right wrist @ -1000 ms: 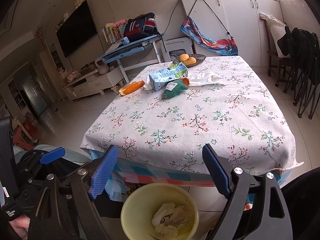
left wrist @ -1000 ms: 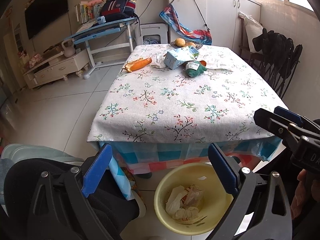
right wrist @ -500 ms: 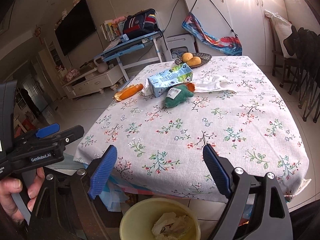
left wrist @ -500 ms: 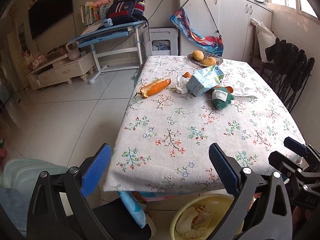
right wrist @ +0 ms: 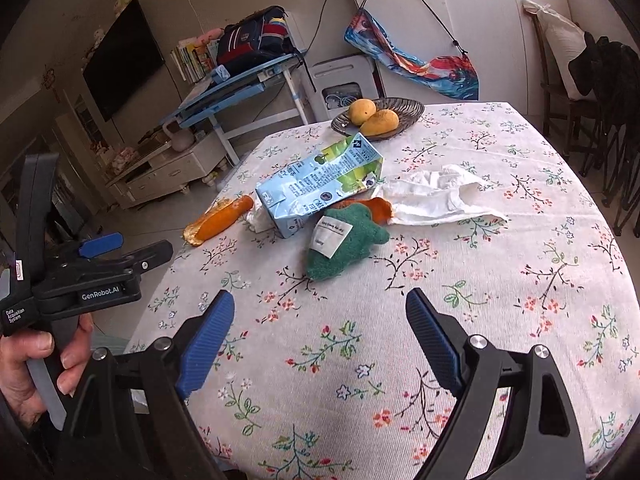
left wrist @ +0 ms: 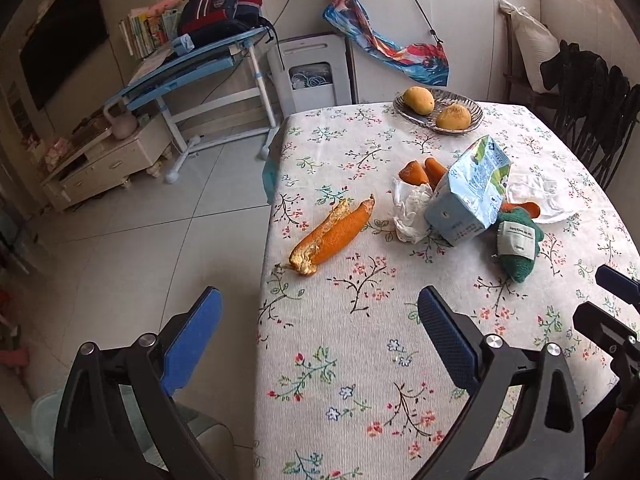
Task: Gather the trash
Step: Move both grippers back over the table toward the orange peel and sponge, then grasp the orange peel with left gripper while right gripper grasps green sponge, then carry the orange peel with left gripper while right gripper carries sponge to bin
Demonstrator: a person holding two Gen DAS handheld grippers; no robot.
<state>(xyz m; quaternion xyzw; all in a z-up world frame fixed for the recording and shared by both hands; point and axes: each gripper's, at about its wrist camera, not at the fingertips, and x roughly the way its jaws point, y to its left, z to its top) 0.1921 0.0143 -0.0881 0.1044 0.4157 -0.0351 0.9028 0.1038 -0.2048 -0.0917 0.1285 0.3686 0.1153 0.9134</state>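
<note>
Both the left gripper [left wrist: 318,334] and the right gripper [right wrist: 320,338] hover with jaws spread and empty over the floral-clothed counter [right wrist: 500,280], reaching for trash mid-counter: next, I'd judge, close on the long orange peel [left wrist: 332,232] or the crumpled pale-blue carton [right wrist: 320,186].

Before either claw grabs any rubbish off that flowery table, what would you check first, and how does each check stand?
1. Left gripper open, empty: ok.
2. Right gripper open, empty: ok.
3. Long orange peel lies clear at the table edge: ok.
4. Crushed pale-blue carton free to lift: not ok, it rests on a crumpled white tissue.
5. Green plush toy counts as trash: cannot tell.
6. Bin within reach: cannot tell, out of view.
</note>
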